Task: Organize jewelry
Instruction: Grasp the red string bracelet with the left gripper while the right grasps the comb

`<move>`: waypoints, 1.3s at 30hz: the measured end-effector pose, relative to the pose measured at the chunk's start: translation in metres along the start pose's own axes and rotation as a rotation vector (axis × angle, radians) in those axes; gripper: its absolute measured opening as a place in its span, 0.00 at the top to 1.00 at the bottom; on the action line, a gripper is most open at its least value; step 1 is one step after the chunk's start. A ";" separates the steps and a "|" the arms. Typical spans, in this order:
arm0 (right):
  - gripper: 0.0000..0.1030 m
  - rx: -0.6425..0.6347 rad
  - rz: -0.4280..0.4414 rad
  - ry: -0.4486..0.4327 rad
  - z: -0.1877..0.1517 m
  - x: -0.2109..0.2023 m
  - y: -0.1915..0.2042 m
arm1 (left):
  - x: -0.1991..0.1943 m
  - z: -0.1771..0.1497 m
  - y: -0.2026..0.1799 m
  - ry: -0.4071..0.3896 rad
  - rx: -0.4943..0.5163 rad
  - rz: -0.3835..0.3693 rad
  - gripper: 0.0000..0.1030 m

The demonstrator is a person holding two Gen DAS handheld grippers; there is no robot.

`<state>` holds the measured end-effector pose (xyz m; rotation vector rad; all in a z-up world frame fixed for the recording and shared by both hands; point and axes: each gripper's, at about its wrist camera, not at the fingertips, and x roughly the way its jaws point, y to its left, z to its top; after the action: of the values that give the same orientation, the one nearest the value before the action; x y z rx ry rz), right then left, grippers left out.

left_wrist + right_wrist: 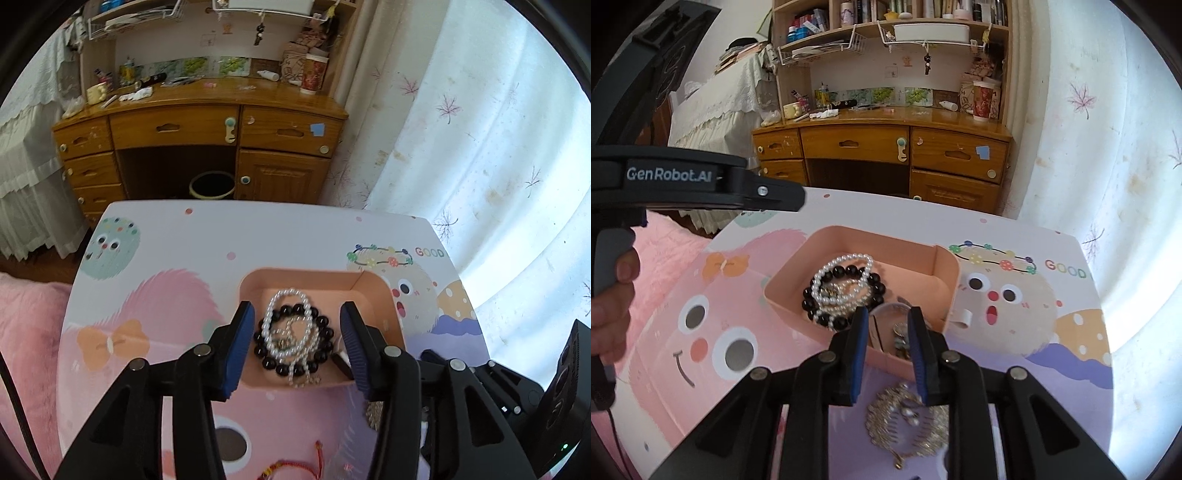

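Observation:
A pink tray (369, 280) (945, 273) sits on the cartoon-printed table. In it a black bead bracelet (325, 325) (877, 282) and a white pearl string (288, 295) (846, 260) lie tangled together. My left gripper (297, 306) hangs just above them, open, with a finger to either side and nothing pressed. My right gripper (888, 312) is open by a narrow gap over the tray's near corner, where small pieces (899, 332) lie in a side compartment. A gold pearl-set ornament (886, 417) lies on the table under the right fingers. A red cord bracelet (291, 465) lies near the front edge.
A wooden desk (207, 129) with a dark bin (212, 184) under it stands beyond the table's far edge. A white curtain (480, 147) hangs on the right. A pink blanket (26, 332) lies to the left. A person's hand (613, 302) holds the left gripper's handle.

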<state>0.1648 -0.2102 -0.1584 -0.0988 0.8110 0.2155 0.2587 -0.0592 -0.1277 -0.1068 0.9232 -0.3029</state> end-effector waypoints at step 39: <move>0.45 0.376 0.118 0.286 -0.080 0.023 -0.071 | 0.010 -0.182 0.017 0.241 -0.282 0.392 0.19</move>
<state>0.1400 -0.2896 -0.2297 0.2783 1.1311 0.1586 0.1226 -0.0393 -0.2482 -0.1474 1.1990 0.1844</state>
